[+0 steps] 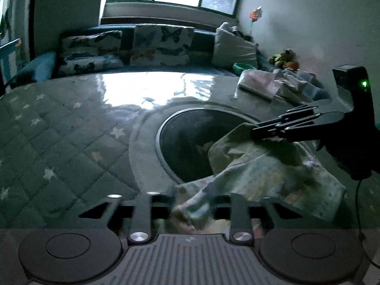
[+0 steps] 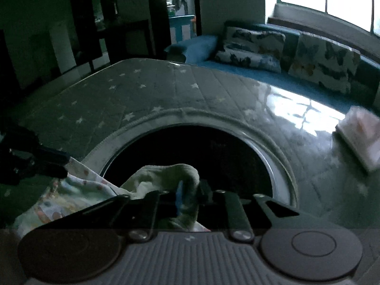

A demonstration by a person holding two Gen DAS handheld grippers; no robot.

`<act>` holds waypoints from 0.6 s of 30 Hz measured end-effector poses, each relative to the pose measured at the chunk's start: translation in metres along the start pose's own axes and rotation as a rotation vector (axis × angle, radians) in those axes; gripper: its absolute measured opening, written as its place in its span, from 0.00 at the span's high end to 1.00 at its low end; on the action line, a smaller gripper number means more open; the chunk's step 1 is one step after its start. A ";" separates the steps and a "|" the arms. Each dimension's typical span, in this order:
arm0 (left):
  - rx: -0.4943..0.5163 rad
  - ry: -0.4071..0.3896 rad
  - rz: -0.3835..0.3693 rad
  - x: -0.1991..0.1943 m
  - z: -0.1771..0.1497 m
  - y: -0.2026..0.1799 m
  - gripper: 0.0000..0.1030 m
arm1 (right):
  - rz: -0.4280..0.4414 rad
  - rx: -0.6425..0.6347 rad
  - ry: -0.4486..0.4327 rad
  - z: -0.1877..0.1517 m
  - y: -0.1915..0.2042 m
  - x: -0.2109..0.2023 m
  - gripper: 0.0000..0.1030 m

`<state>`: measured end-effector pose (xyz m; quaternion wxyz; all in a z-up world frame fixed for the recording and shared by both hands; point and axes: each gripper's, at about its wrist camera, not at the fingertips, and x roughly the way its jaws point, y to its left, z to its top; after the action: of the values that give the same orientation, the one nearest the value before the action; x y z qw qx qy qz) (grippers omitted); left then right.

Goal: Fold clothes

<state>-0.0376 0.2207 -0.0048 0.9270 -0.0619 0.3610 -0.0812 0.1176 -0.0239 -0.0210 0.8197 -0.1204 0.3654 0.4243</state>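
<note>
A small printed garment (image 1: 261,173) with a pale green lining lies crumpled on the grey star-quilted mat (image 1: 59,130), partly over a dark round patch (image 1: 187,142). My left gripper (image 1: 191,201) is open, its fingers (image 1: 142,209) wide apart, and a fold of the garment lies loose between them. In the right wrist view the left gripper (image 2: 64,165) reaches the garment's (image 2: 78,190) printed edge from the left. My right gripper (image 2: 191,193) is shut on a bunched pale green fold; in the left wrist view its tips (image 1: 255,131) pinch that edge, lifted slightly.
A stack of folded pale clothes (image 1: 258,83) (image 2: 361,133) sits at the mat's far right. Behind it runs a blue sofa (image 2: 201,45) with butterfly cushions (image 1: 161,45) under a bright window. A black cable (image 1: 358,201) hangs from the right gripper.
</note>
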 end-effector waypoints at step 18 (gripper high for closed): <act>0.060 -0.009 0.096 0.006 0.000 -0.011 0.94 | 0.019 0.059 0.059 -0.008 -0.010 0.024 0.76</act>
<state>-0.0349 0.2088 -0.0068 0.9328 -0.0169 0.3568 -0.0474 0.1304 -0.0191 -0.0443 0.8077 -0.1052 0.4032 0.4172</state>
